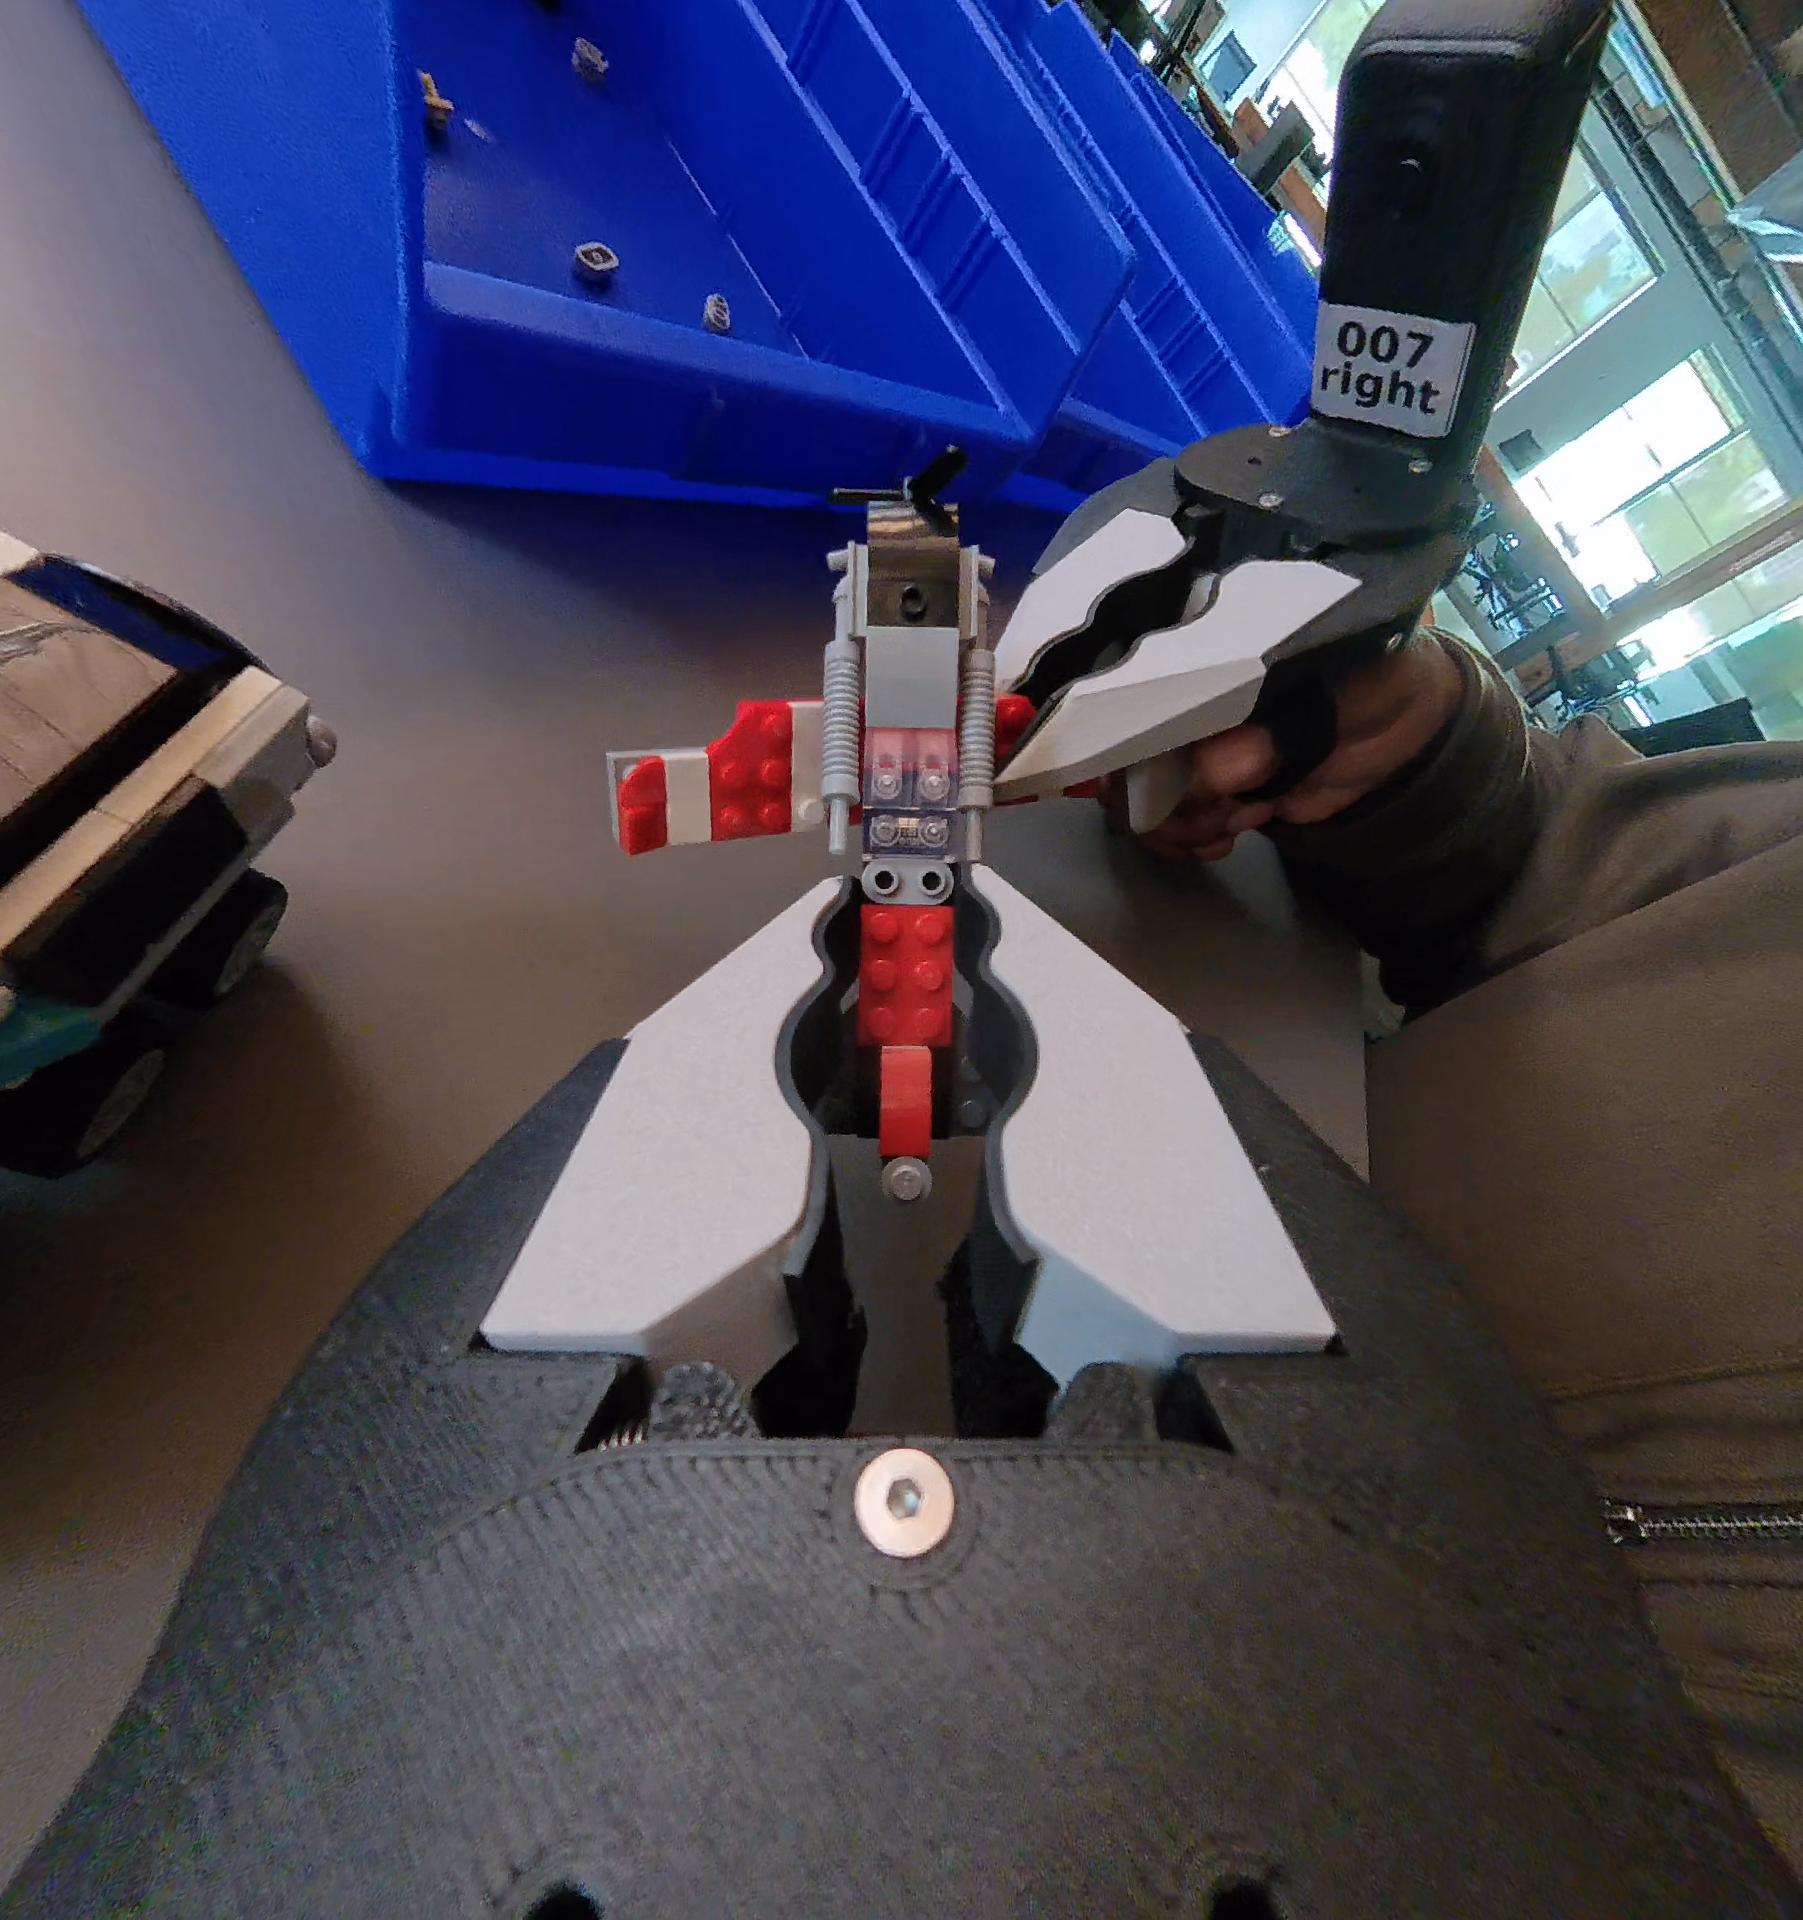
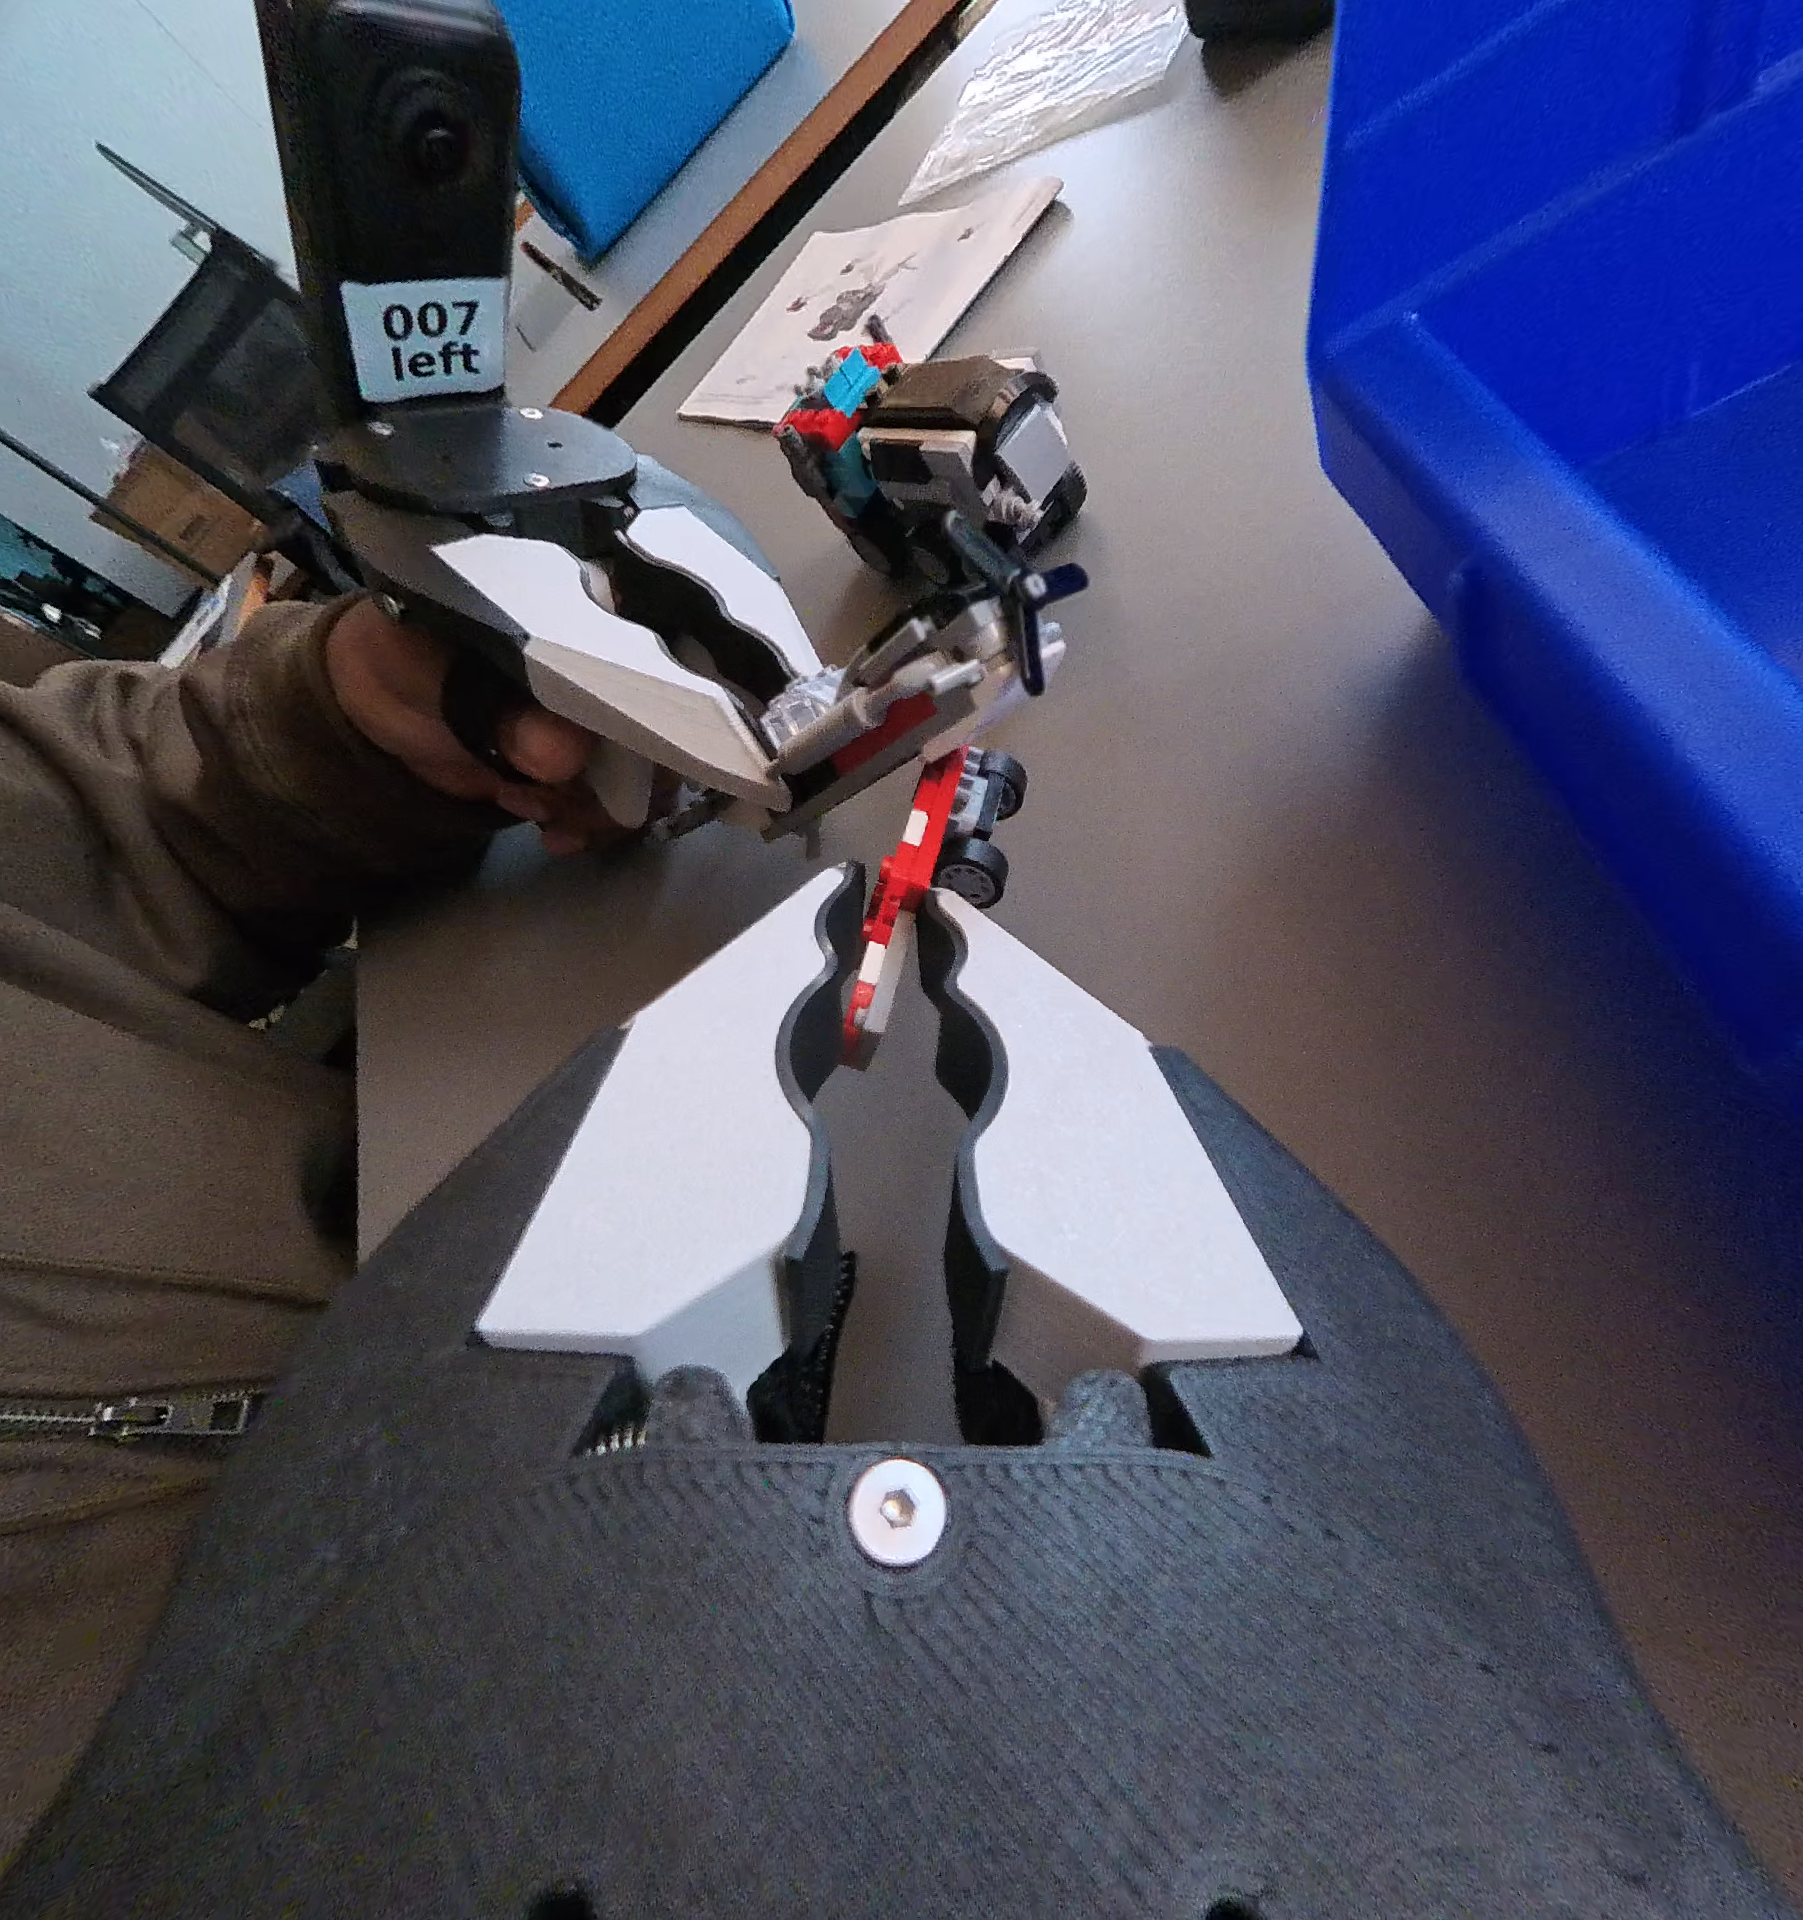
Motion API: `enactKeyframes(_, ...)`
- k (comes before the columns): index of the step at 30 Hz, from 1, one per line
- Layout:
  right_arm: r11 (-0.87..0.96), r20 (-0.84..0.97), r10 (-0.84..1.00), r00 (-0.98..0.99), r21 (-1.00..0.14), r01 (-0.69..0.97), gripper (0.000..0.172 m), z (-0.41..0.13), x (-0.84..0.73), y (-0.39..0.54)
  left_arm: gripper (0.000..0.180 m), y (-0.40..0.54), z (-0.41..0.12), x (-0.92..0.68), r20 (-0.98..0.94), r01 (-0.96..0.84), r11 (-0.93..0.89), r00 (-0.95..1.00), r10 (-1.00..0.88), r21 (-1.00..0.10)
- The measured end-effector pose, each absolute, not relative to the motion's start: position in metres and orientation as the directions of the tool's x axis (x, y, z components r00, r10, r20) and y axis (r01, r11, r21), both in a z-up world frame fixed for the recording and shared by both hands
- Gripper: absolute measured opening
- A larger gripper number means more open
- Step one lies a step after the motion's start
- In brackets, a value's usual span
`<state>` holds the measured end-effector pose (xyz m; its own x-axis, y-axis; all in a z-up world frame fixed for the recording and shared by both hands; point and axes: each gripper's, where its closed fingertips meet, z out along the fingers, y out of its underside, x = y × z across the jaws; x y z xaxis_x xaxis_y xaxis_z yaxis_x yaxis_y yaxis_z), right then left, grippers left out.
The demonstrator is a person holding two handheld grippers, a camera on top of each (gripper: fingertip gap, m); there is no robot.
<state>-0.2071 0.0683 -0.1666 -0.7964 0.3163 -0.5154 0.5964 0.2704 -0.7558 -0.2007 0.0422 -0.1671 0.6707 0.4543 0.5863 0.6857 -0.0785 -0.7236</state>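
Where the plane sits: the small brick plane is held off the tabletop, between the two hand-held grippers, nose and black propeller pointing to the far side.
Left hand-held gripper: clenched on the plane's red tail section, which lies lengthwise between its fingers; both fingertips press the narrow body just behind the wings.
Right hand-held gripper: closed on the red-and-white wing at the plane's right side. The thin plate runs edge-on down the slot, and the tips pinch it close to the small black wheels.
Other wing: free, sticking out to the left, nothing touching it.
Grips relative to each other: near, almost at right angles, the right one coming in from the right across the front of the left one's tips.
Nearby, left: a dark brick car stands on the tabletop, well apart from the plane.
Nearby, far: blue bins with a few small loose pieces inside.
Beyond the car: a printed booklet lies flat.
Person: brown sleeves at the near right.
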Motion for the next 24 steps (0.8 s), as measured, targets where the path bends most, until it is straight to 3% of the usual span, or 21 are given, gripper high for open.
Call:
enactKeyframes(10,0.299,-0.502,0.346,-0.793,-0.742,0.6,0.007,-0.173,-0.21,0.075,0.018,0.034,-0.162,-0.207,0.55,0.661,-0.08,0.679,0.486,-0.746)
enactKeyframes(19,0.369,-0.49,0.314,-0.813,-0.726,0.58,0.007,-0.178,-0.206,0.082,0.018,0.009,-0.173,-0.219,0.288,0.545,-0.266,0.725,0.625,-0.795)
enactKeyframes(24,0.421,-0.49,0.27,-0.829,-0.714,0.559,0.007,-0.181,-0.203,0.088,0.018,-0.002,-0.186,-0.221,0.169,0.513,-0.39,0.743,0.648,-0.764)
